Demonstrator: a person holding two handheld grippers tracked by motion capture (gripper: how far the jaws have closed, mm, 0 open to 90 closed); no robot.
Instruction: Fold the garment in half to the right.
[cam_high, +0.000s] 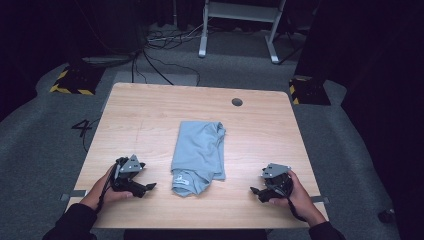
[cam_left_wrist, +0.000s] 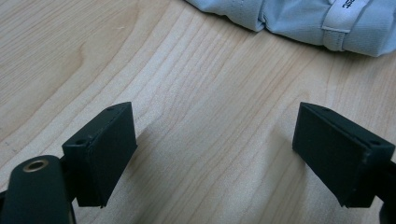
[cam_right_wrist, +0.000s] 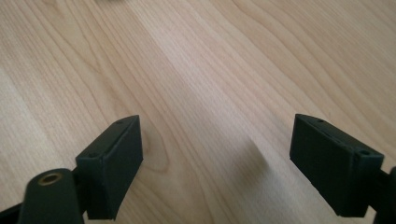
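On the near edge of the pale wood-grain worktop (cam_high: 150, 115), either side of the folded shirt (cam_high: 199, 156), the two claws are resting in the person's hands. The left claw (cam_high: 150, 187) is lying just left of the shirt, its flat black jaws spread wide over bare wood. The right claw (cam_high: 255, 190) is sitting farther off to the shirt's right, jaws likewise parted and holding nothing. The shirt, soft light-blue knit folded into a long rectangle, is lying at the worktop's middle. Beyond the shirt, a round cable hole (cam_high: 237, 102) is showing near the far edge.
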